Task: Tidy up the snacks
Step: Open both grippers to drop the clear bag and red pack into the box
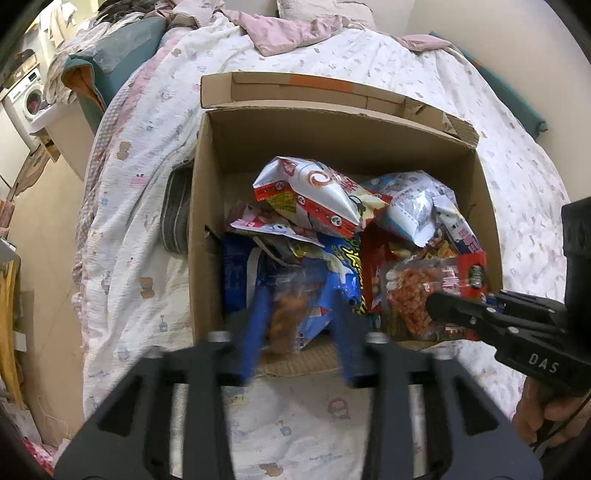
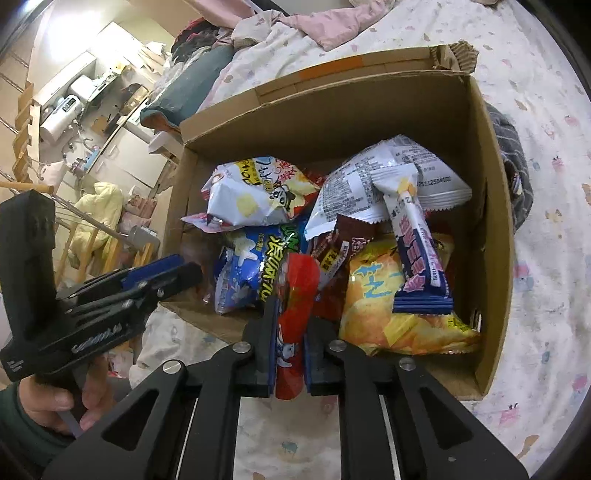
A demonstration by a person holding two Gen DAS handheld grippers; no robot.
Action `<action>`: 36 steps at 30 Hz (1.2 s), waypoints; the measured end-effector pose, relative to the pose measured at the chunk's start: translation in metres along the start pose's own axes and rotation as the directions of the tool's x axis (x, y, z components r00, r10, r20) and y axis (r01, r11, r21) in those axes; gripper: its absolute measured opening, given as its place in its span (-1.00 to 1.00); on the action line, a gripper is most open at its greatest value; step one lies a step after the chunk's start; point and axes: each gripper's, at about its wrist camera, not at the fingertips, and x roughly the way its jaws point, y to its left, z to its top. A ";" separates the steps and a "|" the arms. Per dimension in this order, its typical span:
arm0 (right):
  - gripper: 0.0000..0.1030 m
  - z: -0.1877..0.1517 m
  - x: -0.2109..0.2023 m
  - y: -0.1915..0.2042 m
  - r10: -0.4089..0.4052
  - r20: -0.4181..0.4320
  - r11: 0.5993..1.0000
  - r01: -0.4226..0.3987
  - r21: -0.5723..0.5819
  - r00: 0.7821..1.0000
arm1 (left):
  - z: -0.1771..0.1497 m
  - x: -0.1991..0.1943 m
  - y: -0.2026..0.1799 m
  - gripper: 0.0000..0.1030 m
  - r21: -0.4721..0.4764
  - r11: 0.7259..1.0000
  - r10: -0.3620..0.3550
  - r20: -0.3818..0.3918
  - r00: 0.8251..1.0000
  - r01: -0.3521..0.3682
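The snacks were seen piled in an open box (image 1: 207, 229) that stood on a bed (image 1: 155, 155) covered by a white printed quilt. On top of the pile lay a white-and-red bag (image 1: 314, 199), with a white packet (image 2: 391, 181) beside it toward the right wall. Lower down, a blue bag (image 2: 247, 273) was lying near the front left, a yellow bag (image 2: 391, 314) at the front right, and a navy bar (image 2: 421, 266) was propped across the yellow bag.

A clear pack (image 1: 295, 314) of brown pieces was seen between the fingers of the left gripper (image 1: 299, 325) at the front edge of the box. The blue fingers (image 1: 258, 325) stood apart on either side of it and were blurred; no pressure on the pack could be made out, so the gripper was taken as partly open.

A red pack (image 2: 295, 314) was pinched in the right gripper (image 2: 290, 325), whose jaws were drawn close together on it, just over the front wall of the box. In the left view the same pack was seen to hold orange-red pieces (image 1: 410, 295).

Each gripper was held by a hand (image 2: 55, 406) on a black handle. Behind the box, a pink blanket (image 1: 288, 33) lay crumpled at the head of the bed, and a washing machine (image 1: 27, 98) was visible far to the left.
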 end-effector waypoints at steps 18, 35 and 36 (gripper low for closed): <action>0.93 0.010 -0.056 0.000 -0.061 0.272 0.998 0.063 0.000 0.960 | 0.002 -0.031 0.005 0.49 -0.019 0.999 0.045 0.147 0.988 -0.042; 1.00 -0.012 -0.084 0.031 -0.206 0.409 0.966 0.251 -0.057 0.889 | -0.014 -0.063 0.004 1.00 -0.065 0.996 0.082 0.261 0.962 -0.067; 1.00 -0.016 -0.087 0.036 -0.205 0.422 0.963 0.258 -0.071 0.883 | -0.018 -0.066 0.000 1.00 -0.038 0.997 0.077 0.272 0.959 -0.070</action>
